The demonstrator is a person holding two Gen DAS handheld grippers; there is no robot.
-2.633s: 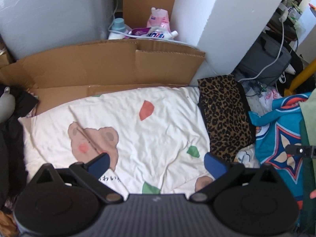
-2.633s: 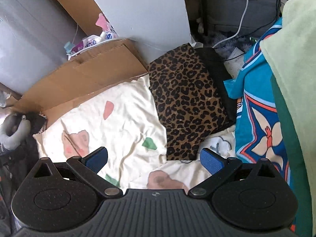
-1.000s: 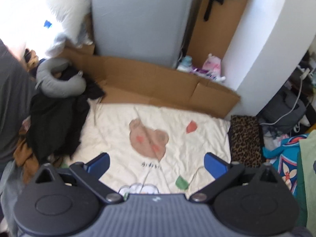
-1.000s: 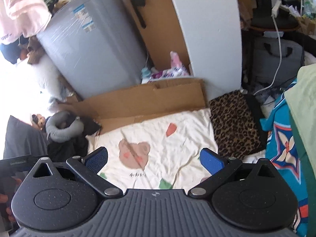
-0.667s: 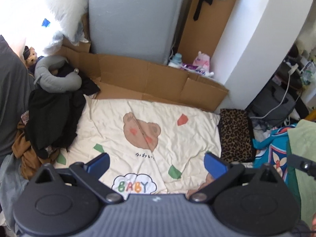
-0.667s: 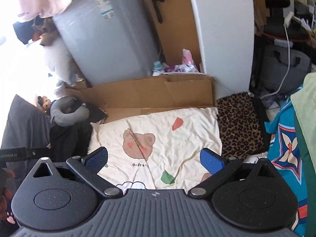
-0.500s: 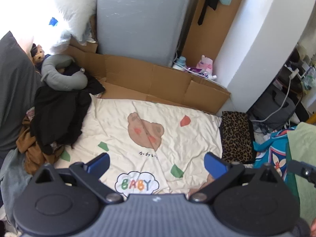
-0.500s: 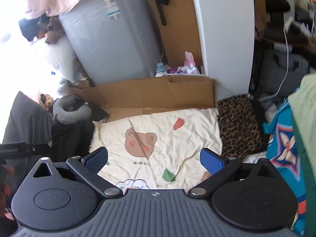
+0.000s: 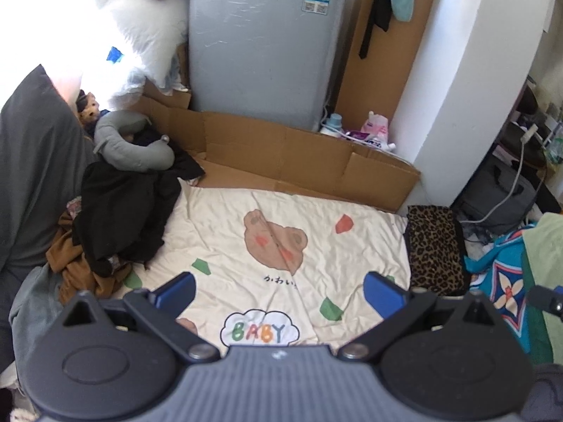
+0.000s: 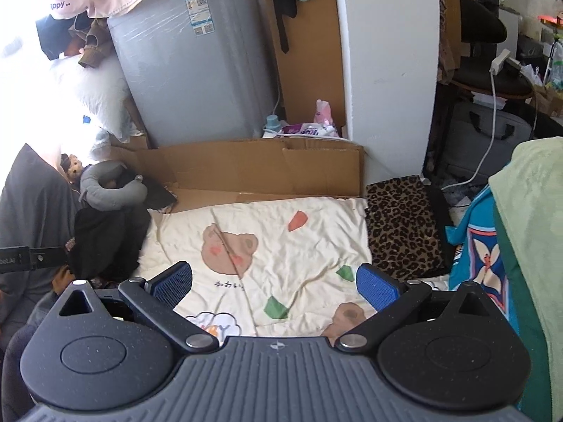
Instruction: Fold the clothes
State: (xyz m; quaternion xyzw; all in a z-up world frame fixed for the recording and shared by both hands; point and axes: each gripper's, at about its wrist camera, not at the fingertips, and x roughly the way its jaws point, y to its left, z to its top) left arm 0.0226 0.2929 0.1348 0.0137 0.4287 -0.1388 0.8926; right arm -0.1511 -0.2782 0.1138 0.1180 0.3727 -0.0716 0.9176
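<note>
A cream sheet (image 9: 225, 232) printed with a bear and the word BABY lies spread flat. At its right edge lies a folded leopard-print garment (image 9: 434, 246), also in the right wrist view (image 10: 401, 225). A heap of black and brown clothes (image 9: 116, 218) sits at the sheet's left edge, seen too in the right wrist view (image 10: 105, 239). My left gripper (image 9: 279, 290) hangs open high above the sheet, holding nothing. My right gripper (image 10: 274, 283) is open too, above the cream sheet (image 10: 299, 249), with empty fingers.
A grey appliance (image 9: 260, 45) and flattened cardboard (image 9: 299, 161) stand behind the sheet. A grey neck pillow (image 9: 130, 147) tops the clothes heap. A blue patterned cloth (image 10: 482, 256) and green towel (image 10: 531, 218) lie at the right, with a grey bag (image 10: 489, 137) and cable behind.
Both grippers have risen and pulled back from close over the sheet, so the whole sheet, the appliance and the clothes heap have come into view. Both stayed open.
</note>
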